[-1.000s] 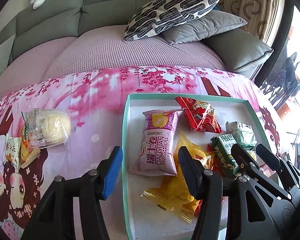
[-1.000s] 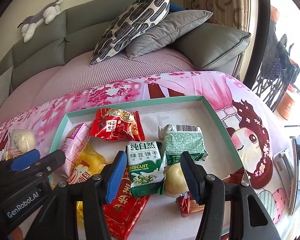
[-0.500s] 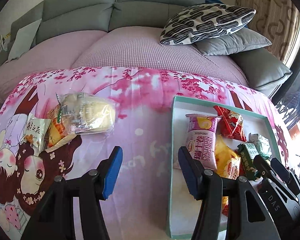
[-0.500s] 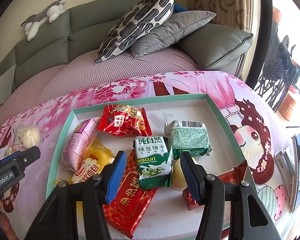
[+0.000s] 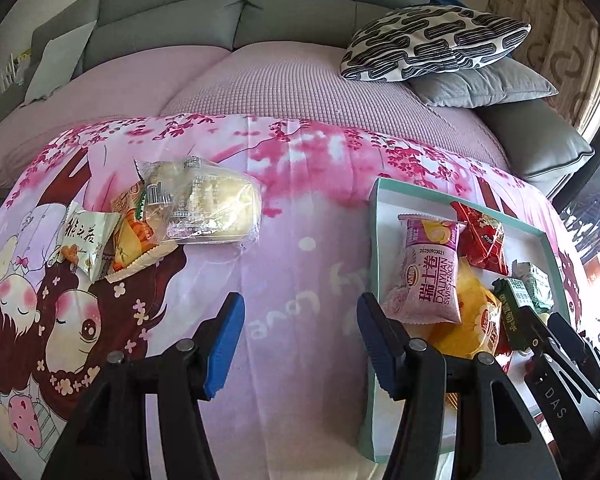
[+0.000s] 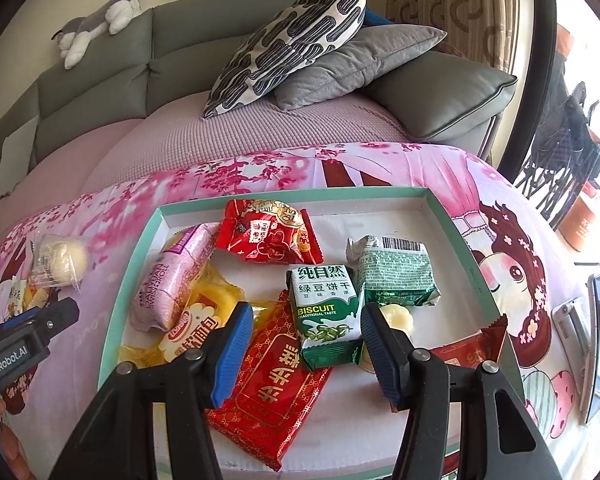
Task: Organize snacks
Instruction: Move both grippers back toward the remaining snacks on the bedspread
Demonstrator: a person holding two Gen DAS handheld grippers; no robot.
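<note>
Left gripper (image 5: pixel 300 320): jaws apart with nothing between them, just opened a little further, poised over bare pink printed cloth (image 5: pixel 300 216) beside the left wall of the teal-rimmed tray (image 5: pixel 374 240). Right gripper (image 6: pixel 306 330): jaws apart at a middling width, gripping nothing, poised above the tray interior with the green biscuit packet (image 6: pixel 326 316) and part of the large red packet (image 6: pixel 272 380) showing in the gap (contact with either not discernible). Tray contents, as seen from the right wrist view: pink Swiss roll packet (image 6: pixel 172 276) at the left wall, lying partly on a yellow bread packet (image 6: pixel 196 316); small red packet (image 6: pixel 268 232) toward the far wall; second green packet (image 6: pixel 396 276), barcode side up, just right of the biscuit packet; pale round pastry (image 6: pixel 396 318) near the right fingertip; red wrapper (image 6: pixel 472 350) at the near right corner. Still outside the tray, well to its left on the cloth: clear-wrapped pale cake (image 5: pixel 208 208) resting on an orange-yellow packet (image 5: pixel 134 240), with a white packet (image 5: pixel 86 244) touching at the left. Behind the cloth: grey sofa (image 5: pixel 300 0) with a patterned cushion (image 5: pixel 436 44).
</note>
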